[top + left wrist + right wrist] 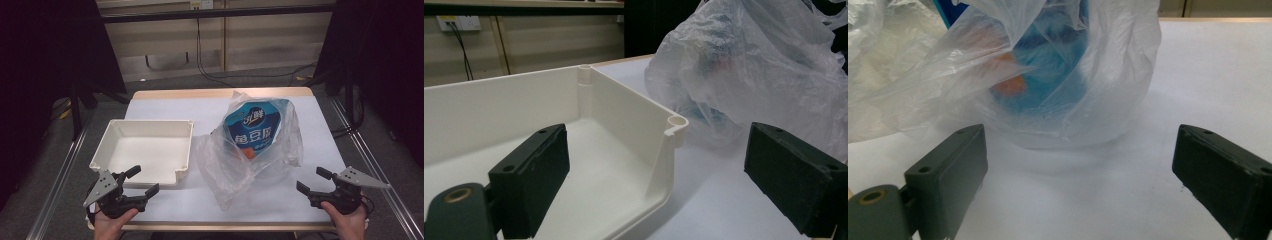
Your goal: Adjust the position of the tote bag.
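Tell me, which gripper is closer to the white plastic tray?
Left. The left gripper hovers open at the white plastic tray's near corner; the right gripper sits open far across, beyond the clear plastic bag.

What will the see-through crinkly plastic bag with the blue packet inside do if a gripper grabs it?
The thin clear plastic bag looks crumpled and loose, so it would probably flop and stretch rather than keep its shape. The blue printed packet leans inside it, so it may slide or tip when lifted. The film looks smooth, so it could slip from the open right gripper.
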Motion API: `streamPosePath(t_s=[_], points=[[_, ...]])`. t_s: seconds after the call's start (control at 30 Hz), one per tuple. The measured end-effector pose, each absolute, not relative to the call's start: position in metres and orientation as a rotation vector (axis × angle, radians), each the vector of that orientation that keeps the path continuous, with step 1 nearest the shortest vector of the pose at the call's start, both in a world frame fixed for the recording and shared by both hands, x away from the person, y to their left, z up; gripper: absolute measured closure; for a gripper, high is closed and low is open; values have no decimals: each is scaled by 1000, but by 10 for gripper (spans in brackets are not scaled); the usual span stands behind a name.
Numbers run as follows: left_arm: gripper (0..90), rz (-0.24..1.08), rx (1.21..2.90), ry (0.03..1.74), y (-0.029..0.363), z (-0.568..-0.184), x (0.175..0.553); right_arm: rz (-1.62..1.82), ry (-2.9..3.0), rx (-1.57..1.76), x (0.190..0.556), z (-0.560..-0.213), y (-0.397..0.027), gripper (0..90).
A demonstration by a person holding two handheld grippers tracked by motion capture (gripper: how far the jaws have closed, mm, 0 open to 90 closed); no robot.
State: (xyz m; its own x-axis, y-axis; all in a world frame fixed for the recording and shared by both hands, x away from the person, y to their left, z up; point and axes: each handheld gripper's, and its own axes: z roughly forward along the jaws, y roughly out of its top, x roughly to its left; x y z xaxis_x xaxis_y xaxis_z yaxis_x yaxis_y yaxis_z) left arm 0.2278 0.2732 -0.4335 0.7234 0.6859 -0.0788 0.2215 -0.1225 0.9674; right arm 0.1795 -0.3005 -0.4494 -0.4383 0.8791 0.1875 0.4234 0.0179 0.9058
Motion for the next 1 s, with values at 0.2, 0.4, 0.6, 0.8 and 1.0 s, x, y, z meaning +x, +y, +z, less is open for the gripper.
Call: streamPosePath(t_s=[0.2, 0.4, 0.6, 0.8, 1.0], points=[[106, 476, 1671, 732, 274, -433, 228, 1401, 1858, 1315, 178, -448, -300, 86], [106, 473, 1664, 743, 275, -434, 228, 1394, 1854, 1301, 177, -447, -300, 89], [107, 480, 1672, 743, 274, -433, 228, 1405, 1844, 1298, 177, -446, -300, 103], [114, 478, 1682, 730, 269, -433, 227, 1413, 1837, 1288, 177, -446, -301, 110], [123, 467, 1681, 724, 265, -431, 225, 1417, 1836, 1268, 176, -443, -300, 125]])
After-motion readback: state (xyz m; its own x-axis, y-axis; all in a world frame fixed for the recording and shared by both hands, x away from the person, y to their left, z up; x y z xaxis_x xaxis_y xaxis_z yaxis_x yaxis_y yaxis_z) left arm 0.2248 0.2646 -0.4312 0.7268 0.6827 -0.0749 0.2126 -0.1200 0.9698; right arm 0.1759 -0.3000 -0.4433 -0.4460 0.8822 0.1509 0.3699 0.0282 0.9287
